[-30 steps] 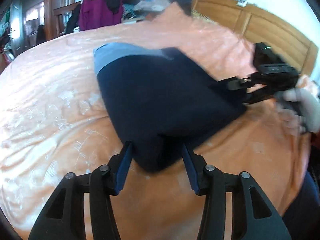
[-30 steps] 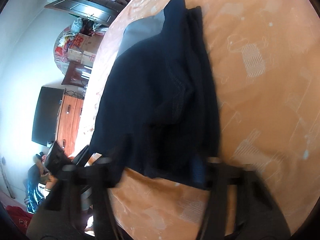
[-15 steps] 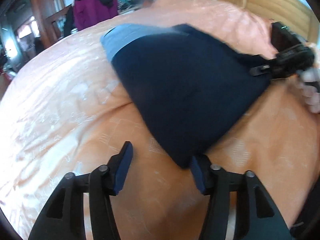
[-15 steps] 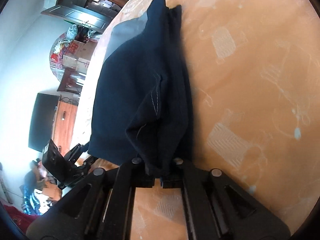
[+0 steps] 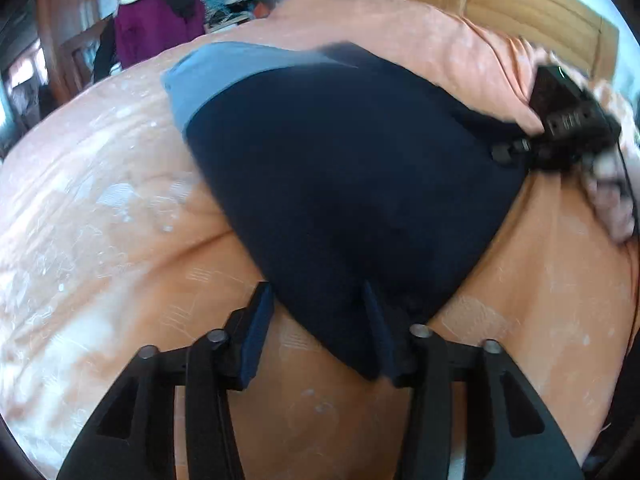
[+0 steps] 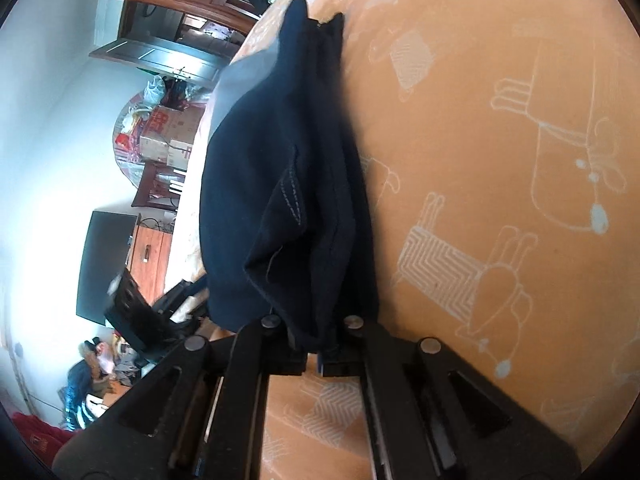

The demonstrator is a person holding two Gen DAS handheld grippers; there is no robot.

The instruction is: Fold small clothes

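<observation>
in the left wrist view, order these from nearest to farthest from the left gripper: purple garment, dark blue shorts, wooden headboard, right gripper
1. dark blue shorts: their near corner lies between the left gripper's fingers.
2. right gripper: right of centre, at the shorts' far edge.
3. purple garment and wooden headboard: beyond the orange bed cover, upper left and upper right; too close to call.

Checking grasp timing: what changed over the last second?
The right gripper shut on the dark garment at its edge. The left gripper, open throughout, slid off the corner, then back around it. The garment stayed on the orange bedspread.
</observation>
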